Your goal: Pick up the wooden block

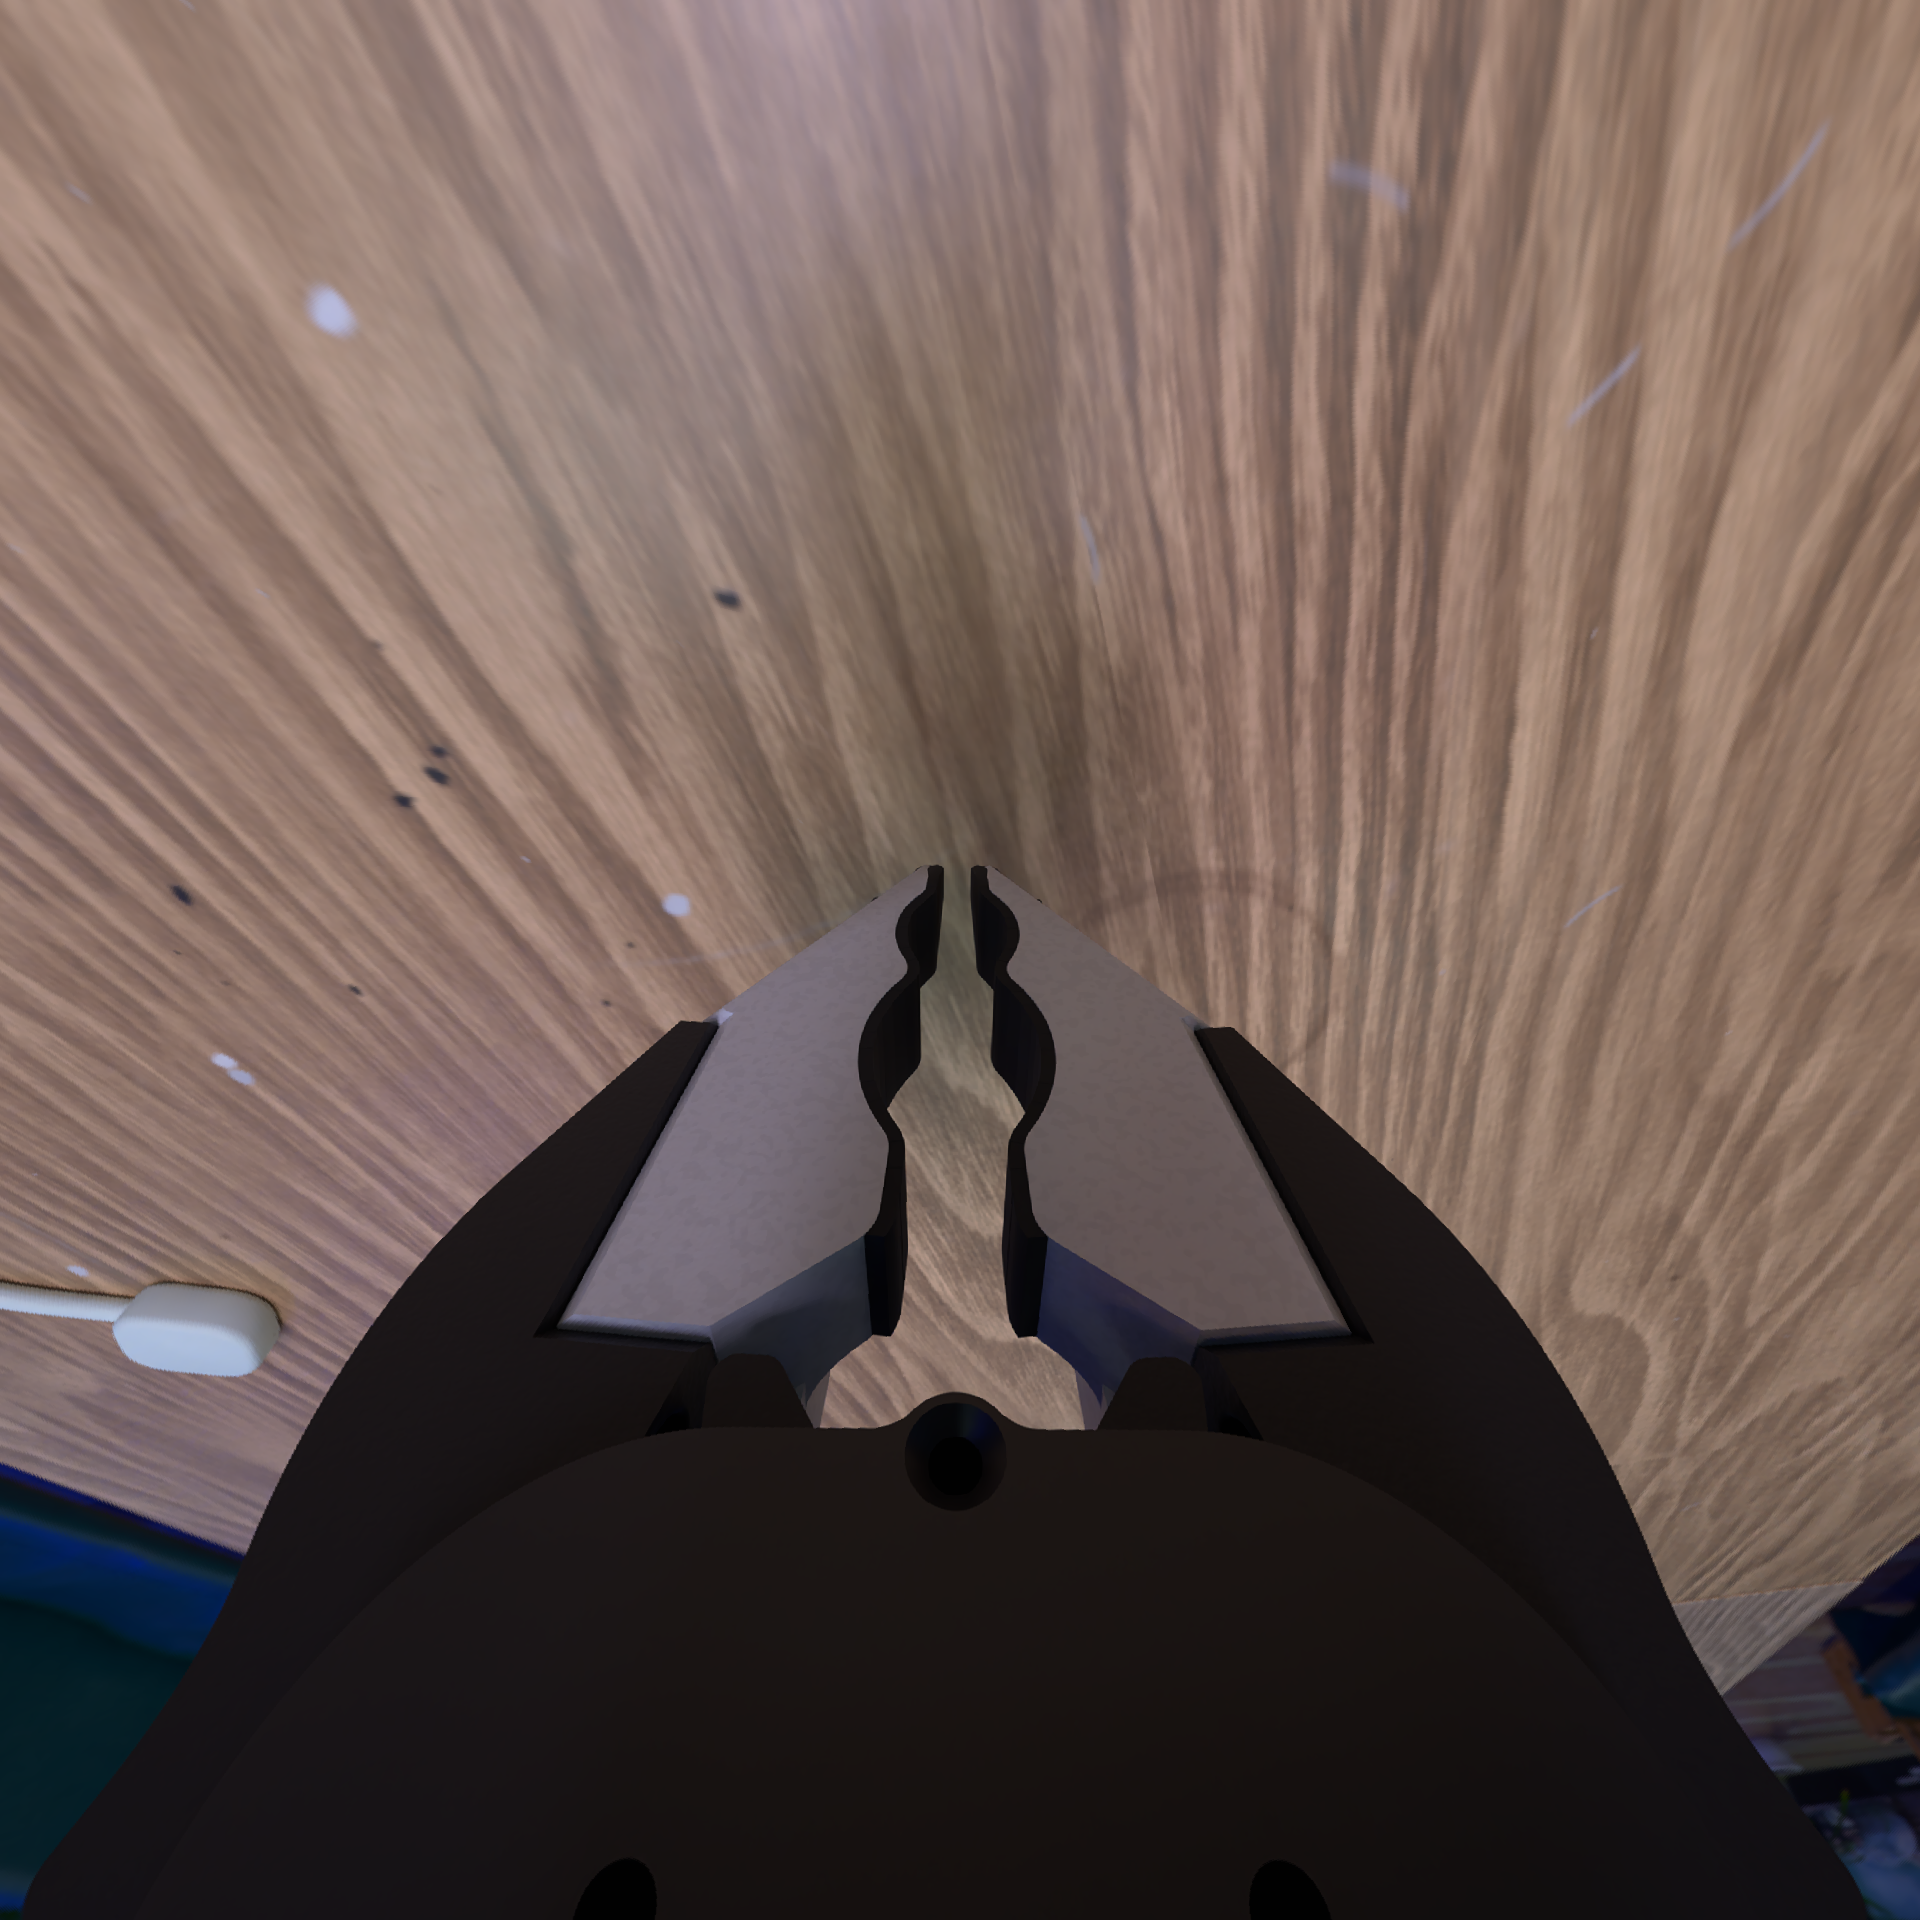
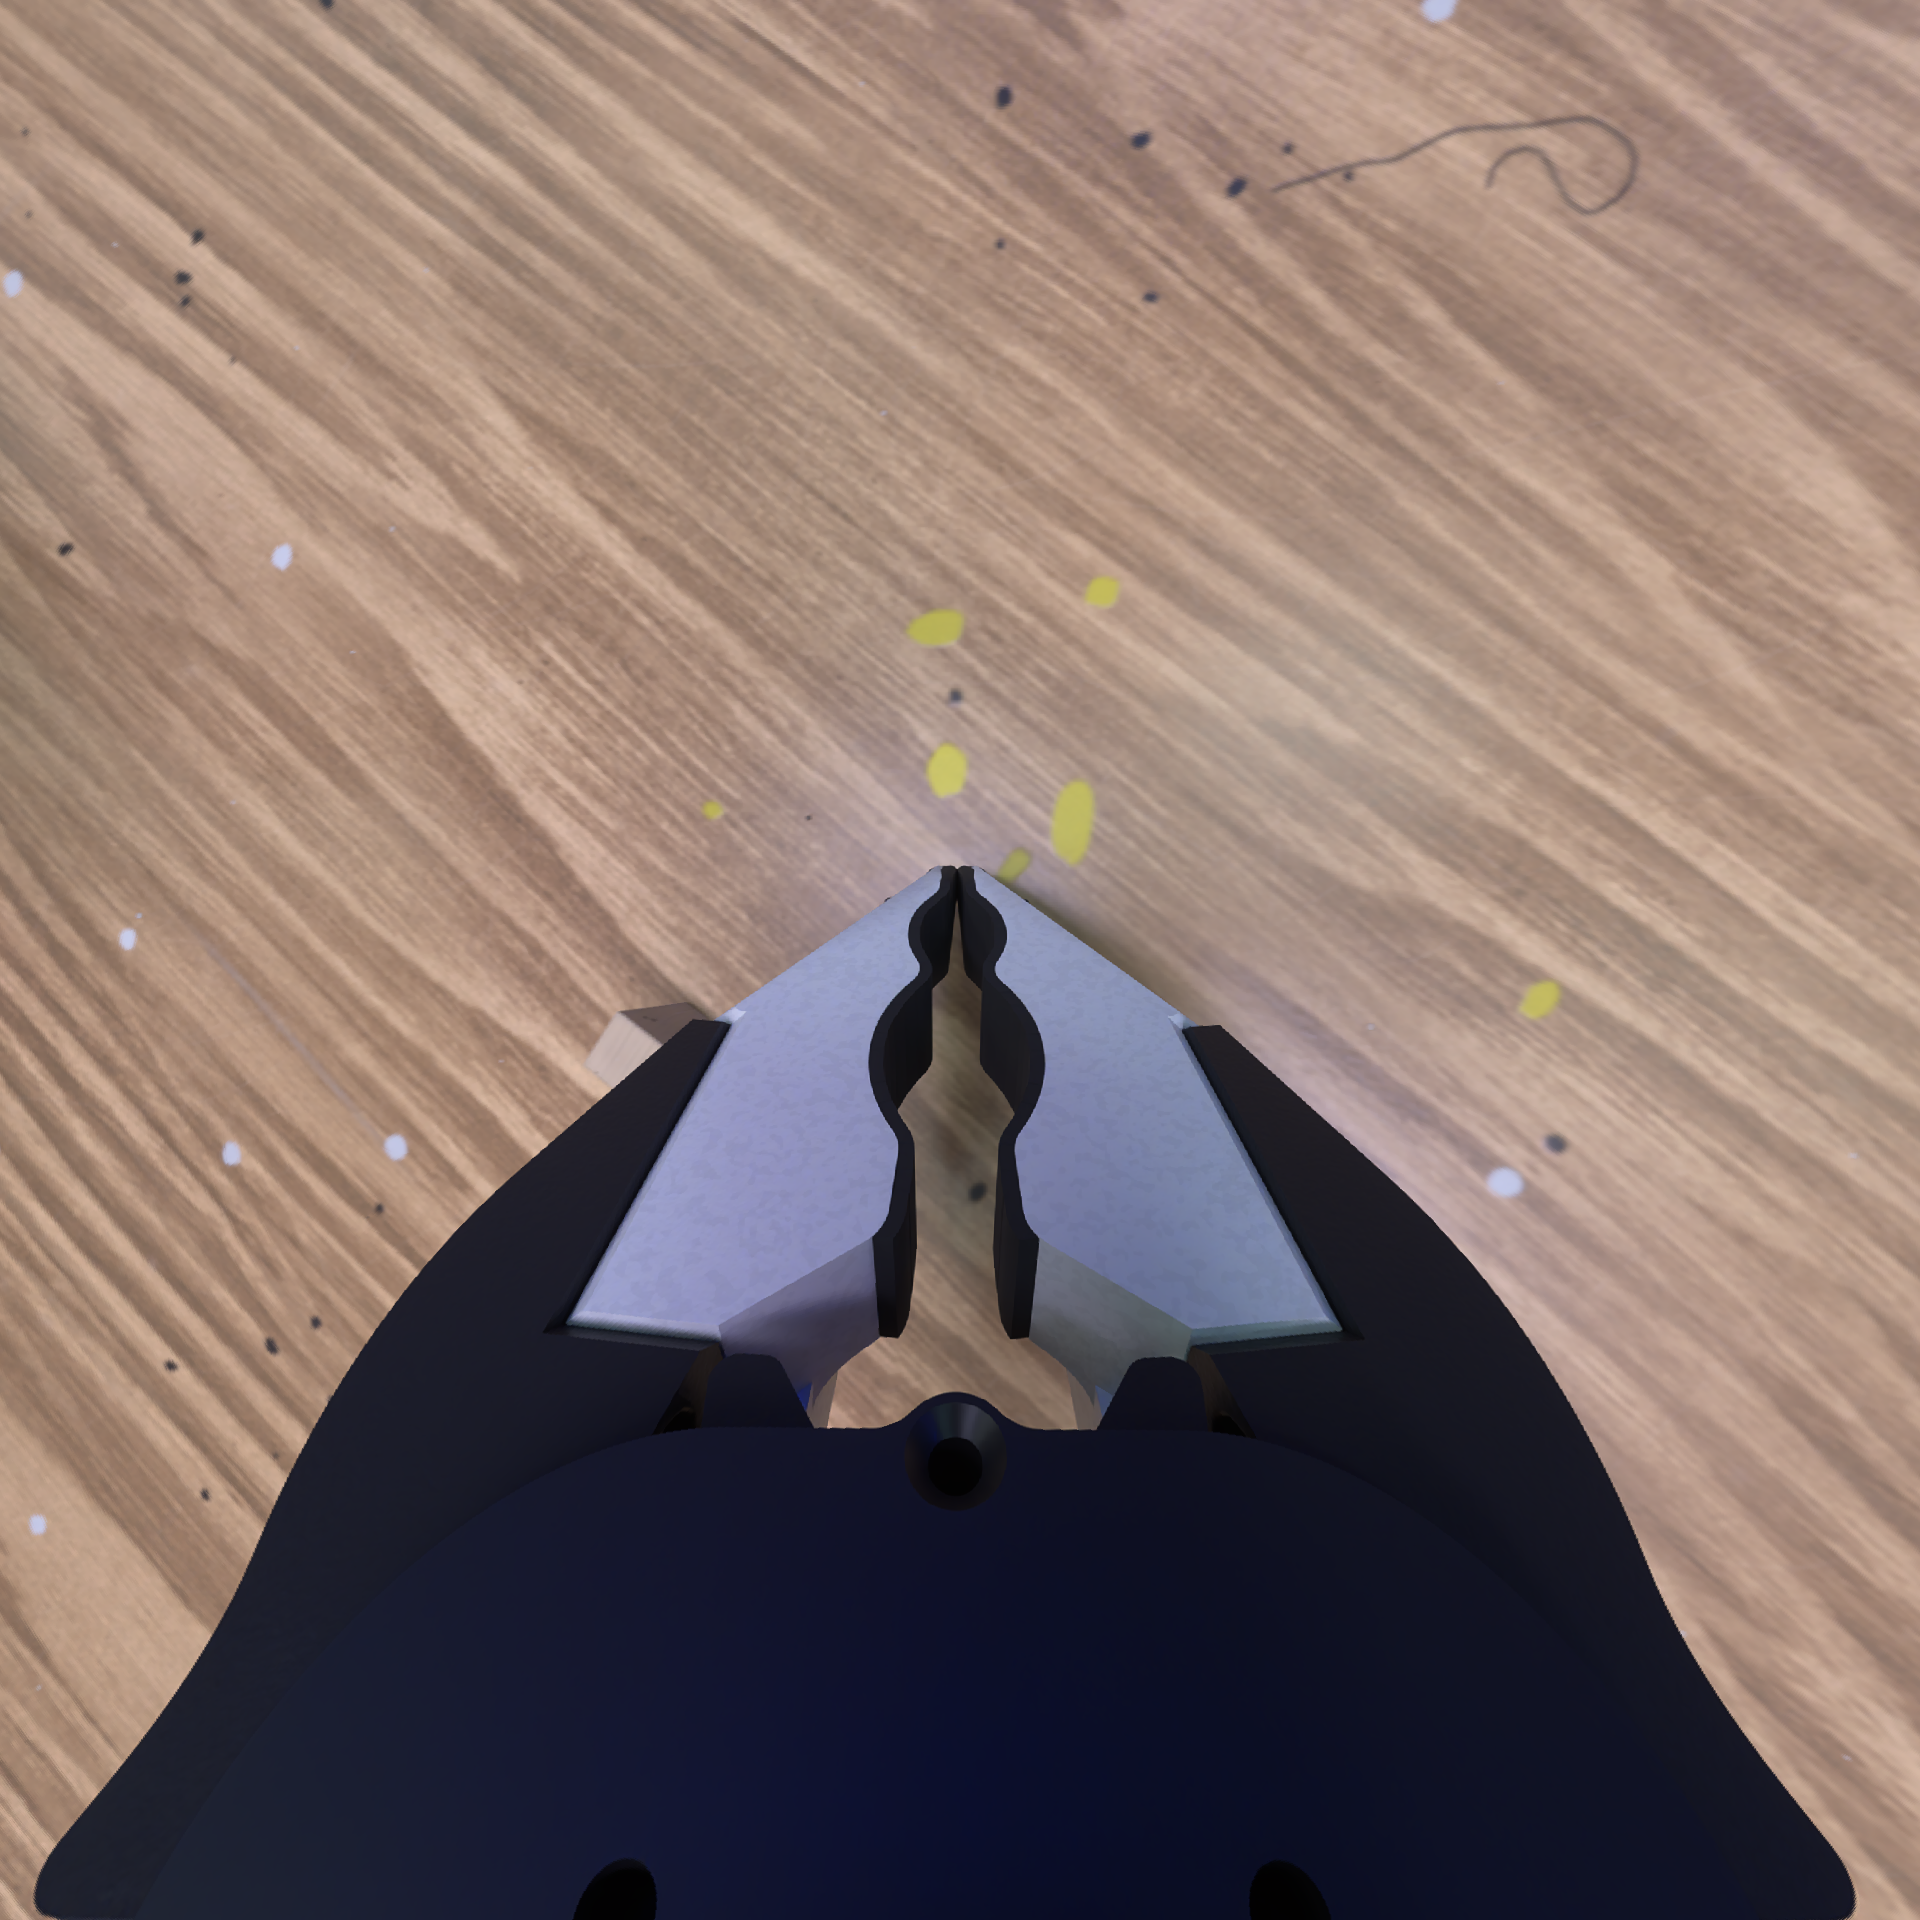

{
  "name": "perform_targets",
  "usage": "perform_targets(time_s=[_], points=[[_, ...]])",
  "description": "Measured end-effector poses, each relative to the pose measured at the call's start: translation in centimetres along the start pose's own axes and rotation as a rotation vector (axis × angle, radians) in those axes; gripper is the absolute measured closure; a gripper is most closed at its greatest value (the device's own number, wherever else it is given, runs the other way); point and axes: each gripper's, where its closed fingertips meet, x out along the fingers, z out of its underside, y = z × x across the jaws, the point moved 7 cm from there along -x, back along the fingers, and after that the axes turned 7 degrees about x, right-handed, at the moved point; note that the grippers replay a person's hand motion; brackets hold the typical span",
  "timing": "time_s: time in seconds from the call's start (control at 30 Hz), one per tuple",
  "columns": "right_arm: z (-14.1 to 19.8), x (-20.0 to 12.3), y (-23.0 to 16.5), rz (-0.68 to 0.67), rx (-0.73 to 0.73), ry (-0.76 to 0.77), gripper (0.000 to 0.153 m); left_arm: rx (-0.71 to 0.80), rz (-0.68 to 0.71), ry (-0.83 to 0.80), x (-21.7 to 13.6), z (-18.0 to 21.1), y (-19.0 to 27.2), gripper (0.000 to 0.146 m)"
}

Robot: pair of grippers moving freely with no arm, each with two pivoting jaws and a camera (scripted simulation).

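Observation:
In the right wrist view a small pale wooden block lies on the wooden table. Only its corner shows, just left of my right gripper's left finger, which hides the rest. My right gripper is shut and empty, its tips touching above the table, to the right of the block. In the left wrist view my left gripper is shut with a thin slit between the tips. It holds nothing and hangs over the bare wooden table. The block does not show in that view.
A white oblong object on a thin stalk lies at the left near the table's front edge. Beyond the edge are dark blue-green surroundings. Paint specks and a thin dark thread lie on the table.

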Motion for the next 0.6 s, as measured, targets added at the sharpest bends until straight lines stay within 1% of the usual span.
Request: perform_targets(time_s=[0.13, 0.2, 0.27, 0.37, 0.43, 0.53, 0.6], points=[[-0.2, -0.1, 1.0, -0.003, 0.012, 0.012, 0.153, 0.04, -0.019, -0.077, 1.2, 1.8, 1.4, 0.137], [-0.1, -0.1, 1.1, -0.006, 0.015, 0.026, 0.153, 0.033, -0.017, -0.075, 1.2, 2.1, 1.9, 0.13], [0.1, -0.1, 1.0, -0.012, 0.017, 0.042, 0.153, 0.01, 0.012, -0.033, 1.0, 2.0, 2.4, 0.122], [0.4, -0.1, 1.0, -0.031, 0.026, 0.073, 0.153, -0.061, 0.04, 0.117, -0.9, 1.6, 2.5, 0.105], [0.5, 0.0, 0.9, -0.049, 0.032, 0.089, 0.153, -0.108, 0.012, 0.264, -3.2, 1.2, 2.1, 0.098], [0.6, 0.0, 0.8, -0.058, 0.028, 0.102, 0.153, -0.163, -0.101, 0.45, -7.2, 0.3, 0.9, 0.089], [0.7, 0.0, 0.8, -0.063, 0.025, 0.11, 0.153, -0.182, -0.211, 0.556, -9.3, -1.3, -0.4, 0.087]])
